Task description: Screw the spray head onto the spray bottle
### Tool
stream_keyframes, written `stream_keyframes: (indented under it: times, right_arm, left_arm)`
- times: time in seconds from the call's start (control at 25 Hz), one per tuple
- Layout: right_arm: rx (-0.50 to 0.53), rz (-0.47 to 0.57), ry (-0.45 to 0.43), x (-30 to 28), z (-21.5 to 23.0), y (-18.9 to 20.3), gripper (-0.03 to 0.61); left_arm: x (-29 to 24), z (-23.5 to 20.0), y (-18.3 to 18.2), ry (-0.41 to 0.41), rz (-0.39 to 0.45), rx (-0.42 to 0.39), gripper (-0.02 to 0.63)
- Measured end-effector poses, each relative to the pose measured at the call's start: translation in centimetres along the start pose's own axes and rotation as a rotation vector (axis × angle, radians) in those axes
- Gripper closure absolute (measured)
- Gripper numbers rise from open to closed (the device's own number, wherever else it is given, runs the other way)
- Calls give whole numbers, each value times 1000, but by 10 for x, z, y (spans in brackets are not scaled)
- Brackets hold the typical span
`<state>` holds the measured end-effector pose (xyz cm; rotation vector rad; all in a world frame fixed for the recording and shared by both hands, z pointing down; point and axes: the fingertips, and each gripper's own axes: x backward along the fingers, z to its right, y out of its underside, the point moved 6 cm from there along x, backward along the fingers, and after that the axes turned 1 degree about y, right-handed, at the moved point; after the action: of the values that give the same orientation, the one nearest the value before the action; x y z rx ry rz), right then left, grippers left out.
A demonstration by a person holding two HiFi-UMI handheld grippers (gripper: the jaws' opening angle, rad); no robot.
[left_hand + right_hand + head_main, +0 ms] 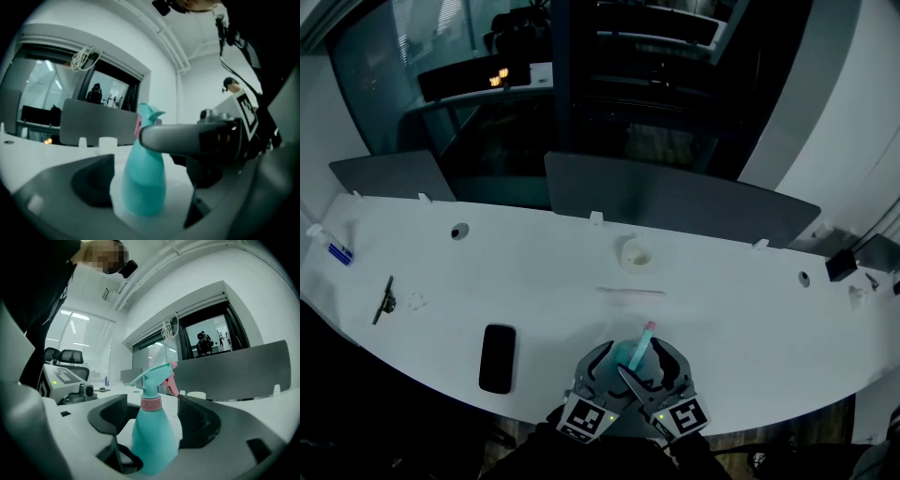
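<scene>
two tools at lower centre of the head view: left gripper (602,367) and right gripper (668,367). we see both with jaws apart, not pressing the teal spray bottle (634,356), which stands upright between them on the white table (722,309), spray head (157,376) on top.

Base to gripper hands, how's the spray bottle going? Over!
Left gripper open, right gripper open, neither pressing. Teal plastic spray bottle upright between both, spray head seated on top. Flat black phone well clear.

I am holding a left gripper (607,373) and a right gripper (661,367), both showing curved grey jaws with dark pads. Each is carrying a white cube (586,415) of black square markers, and I am wearing dark sleeves (534,455).
</scene>
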<state>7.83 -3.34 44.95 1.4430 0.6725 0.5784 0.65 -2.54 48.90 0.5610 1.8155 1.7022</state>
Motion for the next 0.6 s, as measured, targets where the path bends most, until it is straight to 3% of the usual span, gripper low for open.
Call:
stream_keyframes:
  times: [0.04, 0.16, 0.32, 0.4, 0.48, 0.52, 0.56, 0.6]
  right_arm:
    - [0, 6, 13, 2, 1, 1, 250]
    - [-12, 9, 52, 9, -1, 1, 239]
    - [-20, 39, 125, 22, -8, 3, 239]
    - [-41, 52, 179, 32, -12, 11, 239]
    - [-56, 26, 228, 44, -15, 18, 241]
    - [-47, -11, 251, 50, -17, 21, 242]
    - [-23, -57, 277, 55, -19, 23, 307]
    - [4, -100, 294, 59, -21, 24, 540]
  left_arm:
    - [2, 0, 1, 7, -1, -11, 133]
    - [13, -8, 3, 0, -12, -15, 126]
    - [36, -17, 6, -3, 6, 84, 126]
    - [51, -23, 7, -29, 15, 117, 126]
    - [66, -29, 8, -86, -21, 99, 134]
    - [73, -31, 9, -128, -52, 79, 237]
    - [80, -34, 8, -172, -74, 64, 473]
    - [86, -35, 5, -203, -74, 60, 609]
